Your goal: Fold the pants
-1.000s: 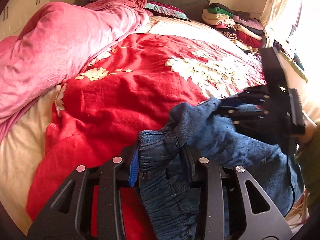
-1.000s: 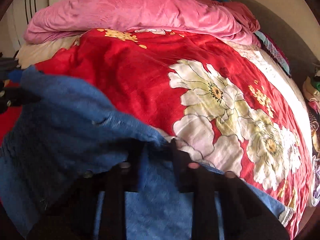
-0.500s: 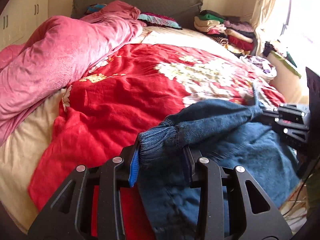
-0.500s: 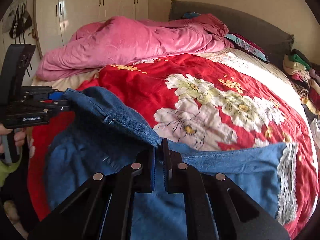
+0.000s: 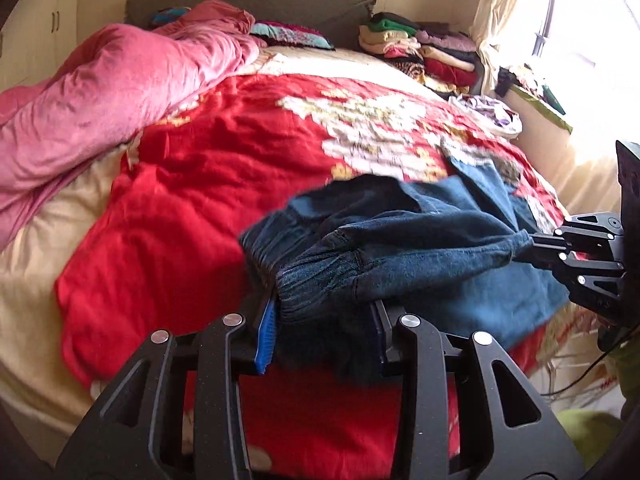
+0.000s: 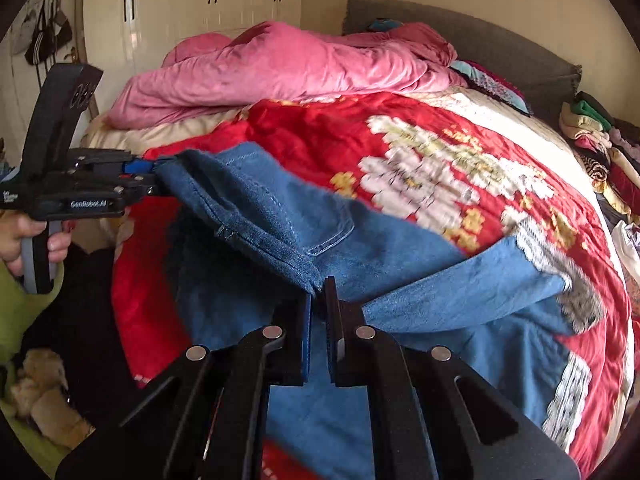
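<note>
1. The blue denim pants [image 5: 420, 240] now hang stretched by their elasticated waistband between the two grippers, above the red floral bedspread [image 5: 192, 184]. A second ago that waistband sat bunched and slack close in front of the left gripper; now it runs as a taut band from one gripper to the other.
2. The left gripper [image 5: 322, 316] pinches one end of the gathered waistband, its jaws held partly apart by the thick wad of cloth between them.
3. The right gripper [image 6: 318, 292] is pressed together on the other end, with only a thin fold of denim caught at the fingertips.
4. The two grippers have drawn apart across the foot of the bed, which is what has pulled the slack out of the top edge.
5. The legs, with pale trim at the hems, trail away from the waistband and lie on the bedspread toward the pink duvet [image 6: 288, 68] and the stacked folded clothes [image 5: 424, 52].
6. In my judgement this is the straightening step: with the waist squared, the pants look ready to be laid flat and smoothed, and no fold has been made yet.
</note>
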Demonstrator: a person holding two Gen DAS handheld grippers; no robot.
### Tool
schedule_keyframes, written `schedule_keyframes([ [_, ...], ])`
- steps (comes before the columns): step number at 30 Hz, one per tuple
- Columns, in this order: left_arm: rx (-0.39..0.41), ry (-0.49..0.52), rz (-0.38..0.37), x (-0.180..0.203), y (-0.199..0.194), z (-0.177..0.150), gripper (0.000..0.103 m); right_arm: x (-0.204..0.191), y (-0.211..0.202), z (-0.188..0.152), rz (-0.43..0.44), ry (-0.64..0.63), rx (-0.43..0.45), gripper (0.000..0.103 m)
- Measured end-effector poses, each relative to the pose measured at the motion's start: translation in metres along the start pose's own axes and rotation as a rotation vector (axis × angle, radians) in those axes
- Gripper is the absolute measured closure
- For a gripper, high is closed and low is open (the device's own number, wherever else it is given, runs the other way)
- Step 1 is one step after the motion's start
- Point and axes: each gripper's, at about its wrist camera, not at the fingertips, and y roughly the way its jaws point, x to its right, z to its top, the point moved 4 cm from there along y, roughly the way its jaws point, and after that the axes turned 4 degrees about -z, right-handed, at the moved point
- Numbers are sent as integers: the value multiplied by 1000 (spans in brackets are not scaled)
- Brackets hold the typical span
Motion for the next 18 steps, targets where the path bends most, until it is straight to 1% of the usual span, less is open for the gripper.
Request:
schedule_keyframes([
  [5, -51, -5, -3, -1, 3, -23, 74, -17, 4, -25, 35, 5, -58, 98],
  [8, -78, -15, 8, -2, 8, -29, 70, -23, 16, -35, 33, -3, -97, 97],
  [10, -84, -23, 19, -5, 6, -31, 65, -29, 21, -40, 33, -22, -109, 97],
  [11, -87, -27, 20, -6, 3, -32, 64, -31, 22, -41, 29, -33, -110, 97],
  [14, -88, -39, 54, -13, -12, -37, 58, -32, 23, -44, 35, -29, -111, 97],
  [16, -75, -49, 89, -21, -27, -39, 58, -31, 25, -45, 41, -15, -116, 97],
  [17, -65, -58, 93, -23, -33, -38, 58, -30, 27, -45, 43, -15, -118, 97],
  [18, -52, -73, 89, -25, -40, -36, 58, -31, 27, -46, 48, -16, -119, 95],
])
